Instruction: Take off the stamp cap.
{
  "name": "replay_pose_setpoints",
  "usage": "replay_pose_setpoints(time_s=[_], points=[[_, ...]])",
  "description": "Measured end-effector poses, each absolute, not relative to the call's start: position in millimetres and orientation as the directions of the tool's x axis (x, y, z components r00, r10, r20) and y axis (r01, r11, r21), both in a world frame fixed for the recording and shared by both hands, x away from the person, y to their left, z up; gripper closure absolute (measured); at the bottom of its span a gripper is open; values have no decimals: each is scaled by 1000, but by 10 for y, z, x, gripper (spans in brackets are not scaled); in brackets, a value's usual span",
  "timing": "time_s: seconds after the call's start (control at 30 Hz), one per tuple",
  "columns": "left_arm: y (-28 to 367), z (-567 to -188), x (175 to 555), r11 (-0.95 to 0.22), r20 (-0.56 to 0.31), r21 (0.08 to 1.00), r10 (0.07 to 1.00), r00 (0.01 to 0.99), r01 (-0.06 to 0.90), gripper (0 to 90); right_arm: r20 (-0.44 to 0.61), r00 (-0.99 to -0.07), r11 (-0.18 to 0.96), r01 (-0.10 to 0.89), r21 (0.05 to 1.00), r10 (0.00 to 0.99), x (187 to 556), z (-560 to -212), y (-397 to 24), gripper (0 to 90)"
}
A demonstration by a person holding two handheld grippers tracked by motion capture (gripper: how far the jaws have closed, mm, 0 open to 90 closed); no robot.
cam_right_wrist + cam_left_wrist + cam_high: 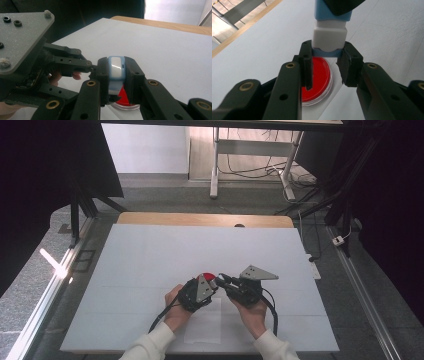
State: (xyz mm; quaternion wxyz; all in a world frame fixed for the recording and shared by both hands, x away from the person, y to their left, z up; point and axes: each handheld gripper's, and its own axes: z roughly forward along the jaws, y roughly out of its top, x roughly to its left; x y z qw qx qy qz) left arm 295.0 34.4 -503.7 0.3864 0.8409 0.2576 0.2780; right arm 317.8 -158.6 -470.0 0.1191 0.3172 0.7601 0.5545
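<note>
Blue-and-white stick: a small block-shaped thing [329, 30], blue body with a white section, held between both tongs above the desk, just over the red dish.
Step in hand: it looks like pulling the white part from the blue, or pressing them together; best done by keeping both grips square and moving straight along the stick's length, without twisting.
Left tongs [325, 53]: pressed narrow, pinching the stick's lower blue end from both sides.
Right tongs [116, 68]: pressed narrow, clamped on the stick's other end, its blue rim and white face showing between the jaws.
Both tongs together: tips nearly meeting, in the high view near the desk's front [216, 281].
Red dish [318, 78]: round, clear-rimmed, lying flat just below the stick.
Desk [150, 255]: white sheet over a wooden top.
</note>
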Motion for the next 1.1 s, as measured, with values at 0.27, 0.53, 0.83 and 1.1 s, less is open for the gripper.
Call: replay_pose_setpoints(time_s=[0.27,0.53,0.83,1.1], points=[[359,-5049,2972,-528,208,812,660,722,249,659,173,-762,171,349,921,624,3158,-4713,-1581,750],[349,-5062,2958,-561,250,795,648,720,229,661,174,-761,182,358,916,625,3167,-4715,-1577,751],[358,-5051,2970,-594,276,776,623,732,214,662,196,-761,181,380,907,619,3188,-4723,-1579,751],[375,-5051,2980,-545,213,802,642,737,243,660,193,-752,166,374,912,630,3159,-4722,-1576,751]])
